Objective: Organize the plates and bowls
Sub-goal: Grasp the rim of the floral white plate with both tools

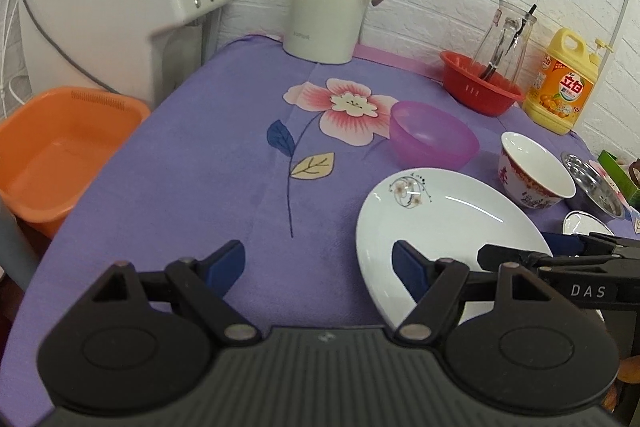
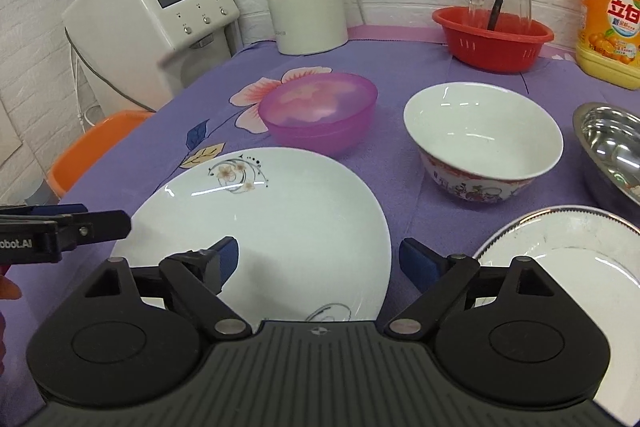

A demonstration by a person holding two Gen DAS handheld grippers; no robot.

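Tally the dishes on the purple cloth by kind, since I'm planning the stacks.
Plates: 2, the white floral plate and the white silver-rimmed plate.
Bowls: 3, the translucent pink plastic bowl, the white ceramic red-patterned bowl and the shiny steel bowl.
Total: 5.

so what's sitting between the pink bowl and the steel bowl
The white patterned bowl sits between the pink bowl and steel bowl, clearest in the right wrist view.

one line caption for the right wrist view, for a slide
Open right gripper poised over a white floral plate, with a purple bowl and a patterned white bowl behind on the purple cloth.
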